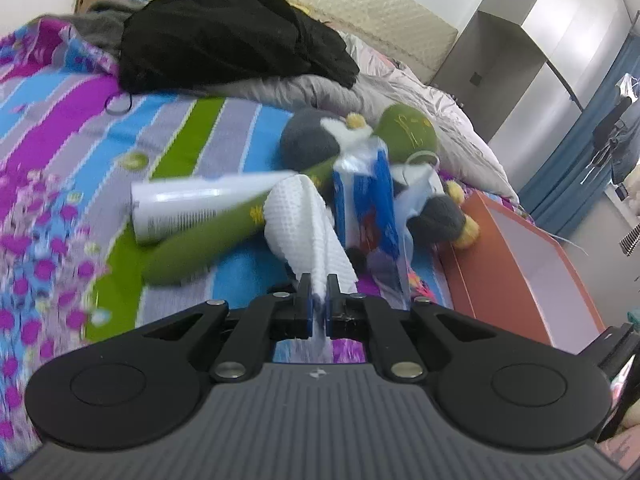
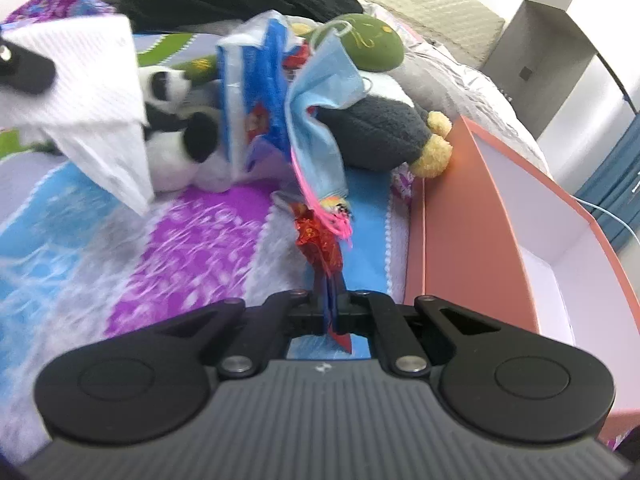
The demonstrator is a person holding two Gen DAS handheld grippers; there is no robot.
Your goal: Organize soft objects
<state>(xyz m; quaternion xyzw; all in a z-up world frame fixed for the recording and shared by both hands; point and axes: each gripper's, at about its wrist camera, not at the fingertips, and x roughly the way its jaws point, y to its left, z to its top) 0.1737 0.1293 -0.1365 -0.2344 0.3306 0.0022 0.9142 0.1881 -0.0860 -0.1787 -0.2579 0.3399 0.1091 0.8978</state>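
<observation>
My left gripper (image 1: 319, 294) is shut on the lower end of a white waffle-textured cloth (image 1: 304, 220), which rises from the jaws over the striped bedspread. In the right wrist view the same white cloth (image 2: 96, 92) hangs at upper left. My right gripper (image 2: 330, 306) is shut on the red and blue shiny end of a light blue fabric piece (image 2: 320, 120) with pink trim, lifted off the bed. Behind them lie a blue and white plastic packet (image 1: 368, 200), a grey penguin plush (image 2: 380, 132), a green plush (image 1: 408, 136) and a panda plush (image 2: 176, 120).
An open orange box (image 1: 516, 252) with a white inside stands at the right on the bed. A white tube (image 1: 192, 204) lies left of the white cloth. A pile of black clothes (image 1: 224, 36) and a grey quilt (image 1: 420, 96) fill the far side by the headboard.
</observation>
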